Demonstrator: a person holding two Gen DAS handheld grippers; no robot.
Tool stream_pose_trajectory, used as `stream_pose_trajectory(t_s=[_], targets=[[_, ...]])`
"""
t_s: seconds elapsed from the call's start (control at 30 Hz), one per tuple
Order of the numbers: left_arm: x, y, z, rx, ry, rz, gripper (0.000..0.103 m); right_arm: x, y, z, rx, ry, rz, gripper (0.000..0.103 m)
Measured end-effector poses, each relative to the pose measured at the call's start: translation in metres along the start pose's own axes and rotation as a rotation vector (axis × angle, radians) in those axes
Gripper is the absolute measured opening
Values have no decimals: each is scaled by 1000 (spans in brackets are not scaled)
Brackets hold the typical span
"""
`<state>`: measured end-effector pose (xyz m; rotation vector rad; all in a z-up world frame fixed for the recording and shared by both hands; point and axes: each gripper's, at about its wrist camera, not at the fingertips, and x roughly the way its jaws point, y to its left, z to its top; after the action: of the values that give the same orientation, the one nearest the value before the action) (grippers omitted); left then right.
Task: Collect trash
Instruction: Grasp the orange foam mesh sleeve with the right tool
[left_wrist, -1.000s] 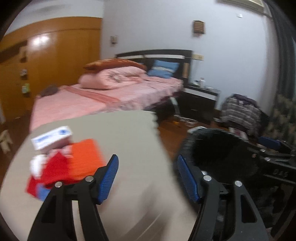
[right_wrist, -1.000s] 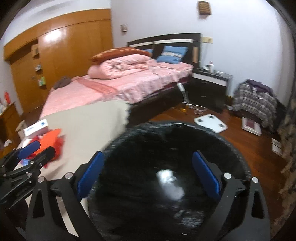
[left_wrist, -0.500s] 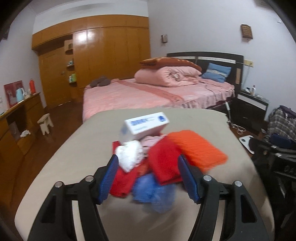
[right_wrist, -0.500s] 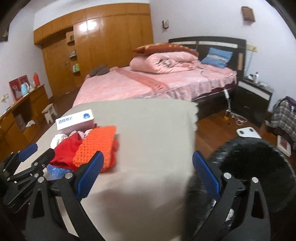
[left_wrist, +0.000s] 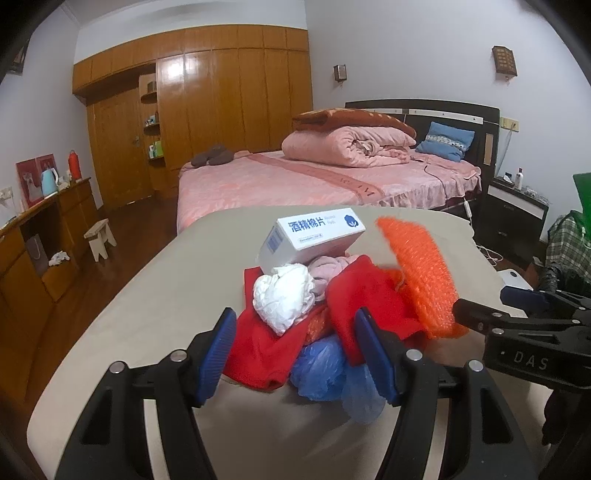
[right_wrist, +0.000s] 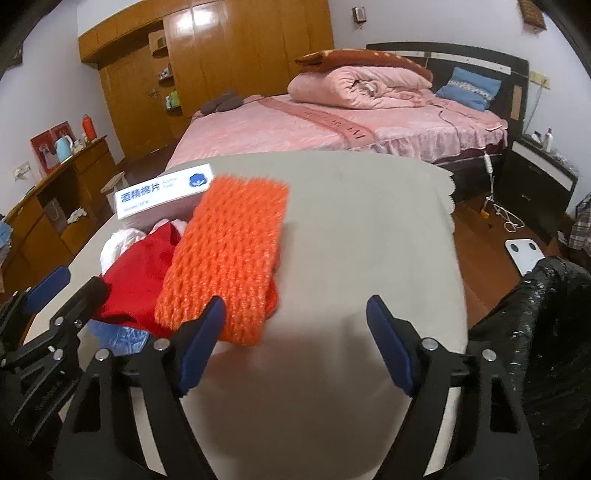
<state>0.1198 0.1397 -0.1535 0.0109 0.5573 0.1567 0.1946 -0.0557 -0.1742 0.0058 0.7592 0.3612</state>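
- Orange foam netting (right_wrist: 225, 258) lies at the right edge of the trash heap on our beige-covered table (right_wrist: 369, 236), partly overlapping a red cloth-like piece (right_wrist: 136, 273).
- On the heap's far side rests a white box of alcohol pads (left_wrist: 314, 236); in front of it sit a crumpled white wad (left_wrist: 284, 295) and a pinkish wad (left_wrist: 328, 266), and a blue plastic bag (left_wrist: 325, 365) spills out at the near edge.
- Our left gripper (left_wrist: 295, 347) hovers just before the heap, released, jaws spread either side of the red piece and the blue bag, gripping nothing.
- Our right gripper (right_wrist: 295, 339) is likewise released and empty; its left finger sits just in front of the netting's near end, and the rest of its gap opens over bare tablecloth.
- A bin lined with a black bag (right_wrist: 546, 332) stands beside the table on our right, close by.
- We judge this to be the approach to a pick, with no item from this heap taken yet.
- Next, we think, one gripper must advance until a piece sits between its pads, then clench; the soft items will crumple, so a deep bite is wise.
- The box sits on top of soft stuff and may slide off if we tug what lies beneath it.
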Motion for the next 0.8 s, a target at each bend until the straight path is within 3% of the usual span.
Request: stream_pose_trajectory(t_s=[0.4, 0.8], targets=[[-4, 15, 3, -29, -14, 23, 65, -25, 12, 18, 11, -67, 64, 74], [-1, 26, 3, -45, -10, 39, 65, 19, 29, 11, 8, 50, 79, 74]])
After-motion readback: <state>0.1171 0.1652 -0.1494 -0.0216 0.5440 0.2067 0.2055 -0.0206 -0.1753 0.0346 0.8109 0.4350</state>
